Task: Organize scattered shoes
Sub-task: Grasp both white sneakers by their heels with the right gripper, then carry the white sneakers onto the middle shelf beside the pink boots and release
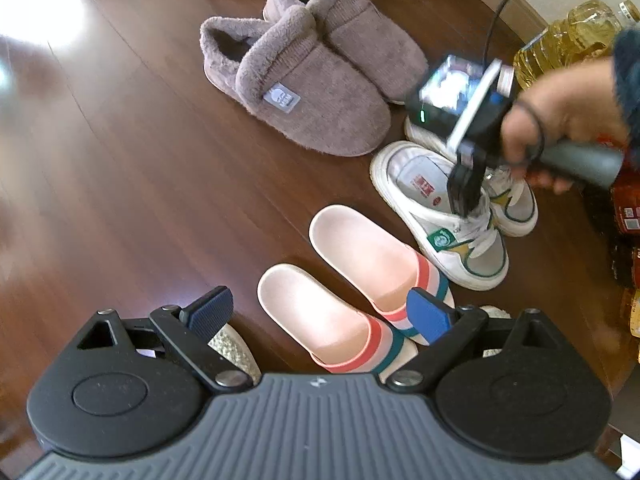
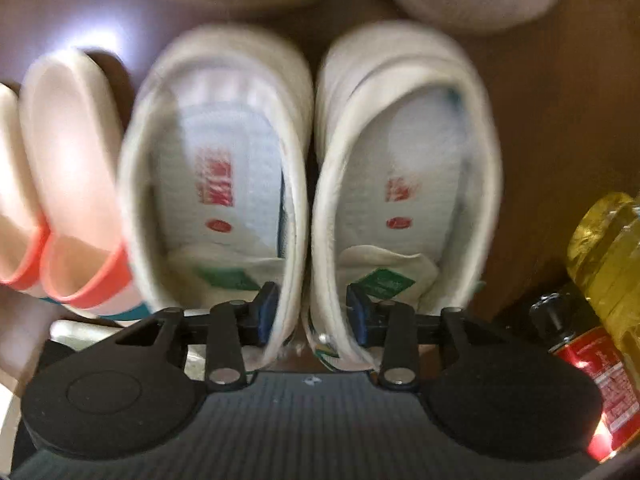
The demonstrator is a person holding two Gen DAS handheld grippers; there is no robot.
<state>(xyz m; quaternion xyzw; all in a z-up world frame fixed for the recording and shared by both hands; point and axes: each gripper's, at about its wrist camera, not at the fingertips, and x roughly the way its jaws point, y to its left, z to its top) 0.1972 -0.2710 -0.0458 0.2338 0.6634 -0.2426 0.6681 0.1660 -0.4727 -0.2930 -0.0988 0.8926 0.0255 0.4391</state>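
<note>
Sneakers (image 2: pixel 308 184), a white pair with green trim, sit side by side on the dark wooden floor (image 1: pixel 132 152), beside the pink striped slides (image 1: pixel 360 280) and near the grey plush slippers (image 1: pixel 304 80). I judge the step in hand to be gathering this pair by its two inner collars together. My right gripper (image 2: pixel 310 314) reaches down at a slant into the pair: one blue pad sits inside the left shoe, the other inside the right shoe, with both inner walls between them. The jaws stand narrowed about those walls; whether the pads already press I cannot tell, since the wrist view is blurred. My left gripper (image 1: pixel 320 312) hangs over the toe ends of the slides, jaws spread wide, holding nothing.

Condition of the pair: heels level, openings up, red print on the insoles, laces loose, uppers soft and likely to fold under a pinch. The next move, in my judgement, calls for a firm squeeze on both collars before any lift, kept clear of the oil bottle (image 2: pixel 608 264) close by.
</note>
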